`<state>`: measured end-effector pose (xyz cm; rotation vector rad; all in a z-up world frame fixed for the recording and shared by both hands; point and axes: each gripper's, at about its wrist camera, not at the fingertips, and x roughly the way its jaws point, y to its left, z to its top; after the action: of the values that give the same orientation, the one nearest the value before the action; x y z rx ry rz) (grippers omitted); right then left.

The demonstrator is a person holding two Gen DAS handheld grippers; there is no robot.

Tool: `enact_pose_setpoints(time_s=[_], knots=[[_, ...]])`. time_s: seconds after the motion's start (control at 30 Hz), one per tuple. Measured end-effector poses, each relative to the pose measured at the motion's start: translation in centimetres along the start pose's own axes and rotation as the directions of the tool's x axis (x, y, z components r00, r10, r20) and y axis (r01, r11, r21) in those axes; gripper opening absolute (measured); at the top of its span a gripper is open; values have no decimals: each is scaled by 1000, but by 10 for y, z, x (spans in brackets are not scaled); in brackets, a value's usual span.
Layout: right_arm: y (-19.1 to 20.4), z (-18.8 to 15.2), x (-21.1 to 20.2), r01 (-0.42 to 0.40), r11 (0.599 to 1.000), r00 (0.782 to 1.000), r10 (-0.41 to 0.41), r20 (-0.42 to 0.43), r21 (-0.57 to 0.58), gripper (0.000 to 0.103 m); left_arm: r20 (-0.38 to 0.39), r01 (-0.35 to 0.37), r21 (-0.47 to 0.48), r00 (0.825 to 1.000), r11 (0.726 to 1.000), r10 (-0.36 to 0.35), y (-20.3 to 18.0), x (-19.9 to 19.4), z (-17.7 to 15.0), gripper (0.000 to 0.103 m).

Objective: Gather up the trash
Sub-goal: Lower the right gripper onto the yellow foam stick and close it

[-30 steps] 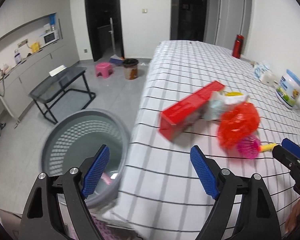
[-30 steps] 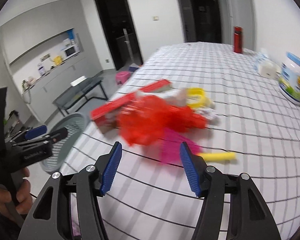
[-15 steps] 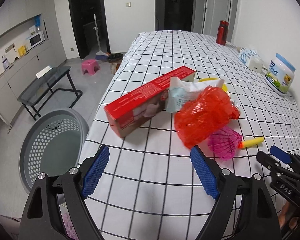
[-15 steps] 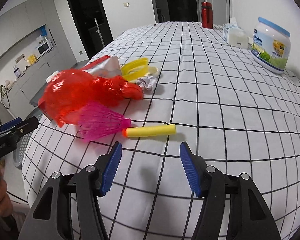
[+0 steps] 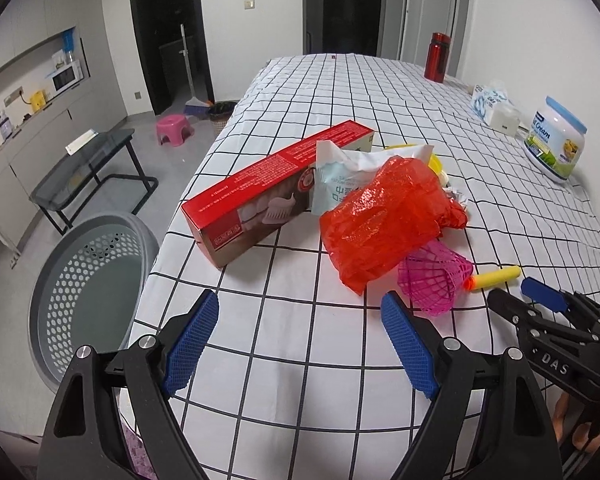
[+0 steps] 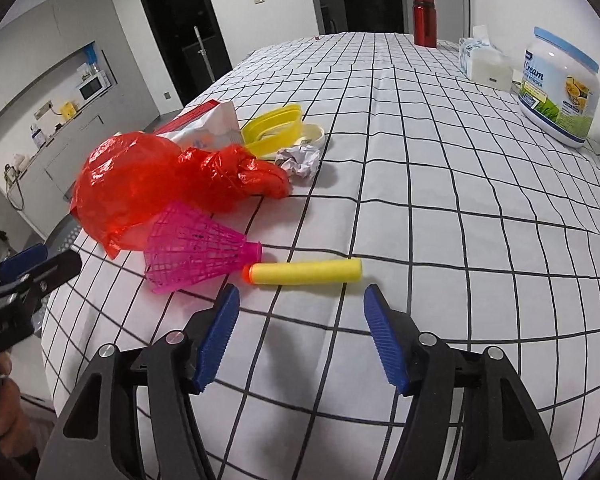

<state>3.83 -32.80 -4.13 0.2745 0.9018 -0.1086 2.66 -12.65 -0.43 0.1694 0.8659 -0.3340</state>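
A pile of trash lies on the checked tablecloth (image 5: 340, 80): a long red box (image 5: 272, 188), a white-blue pouch (image 5: 340, 176), a crumpled red plastic bag (image 5: 384, 220) (image 6: 140, 188), a pink shuttlecock (image 5: 432, 280) (image 6: 192, 256), a yellow foam dart (image 5: 496, 276) (image 6: 304, 272), crumpled paper (image 6: 300, 160) and yellow plastic pieces (image 6: 276, 128). My left gripper (image 5: 300, 340) is open and empty, just short of the red bag. My right gripper (image 6: 300, 332) is open and empty, just short of the foam dart. A grey perforated basket (image 5: 88, 296) stands on the floor left of the table.
A cream-powder jar (image 5: 556, 144) (image 6: 560, 88), a tissue pack (image 5: 496, 104) and a red bottle (image 5: 436, 56) stand along the table's far right. A glass side table (image 5: 84, 164), a pink stool (image 5: 174, 128) and a small bin (image 5: 220, 112) are on the floor.
Both grippers have swung from the basket side toward the table and moved closer to the trash pile. The right gripper now faces the foam dart. Both stay open.
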Motion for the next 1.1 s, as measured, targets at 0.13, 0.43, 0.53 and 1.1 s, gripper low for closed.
enact_pose_setpoints(time_s=[0.13, 0.43, 0.53, 1.1], knots=[[2, 3, 6, -15, 1000, 1000, 15, -11, 20, 69, -5, 4, 1, 1000, 1000, -4, -1, 1, -1, 82], [10, 7, 17, 26, 1000, 999, -26, -25, 5, 70, -10, 7, 2, 1000, 1000, -7, -1, 2, -1, 82], [12, 8, 20, 47, 999, 999, -47, -23, -7, 70, -10, 8, 2, 1000, 1000, -7, -1, 3, -2, 82], [0, 5, 14, 50, 999, 999, -50, -2, -15, 44, -15, 30, 5, 999, 1000, -30, -5, 2, -3, 82]])
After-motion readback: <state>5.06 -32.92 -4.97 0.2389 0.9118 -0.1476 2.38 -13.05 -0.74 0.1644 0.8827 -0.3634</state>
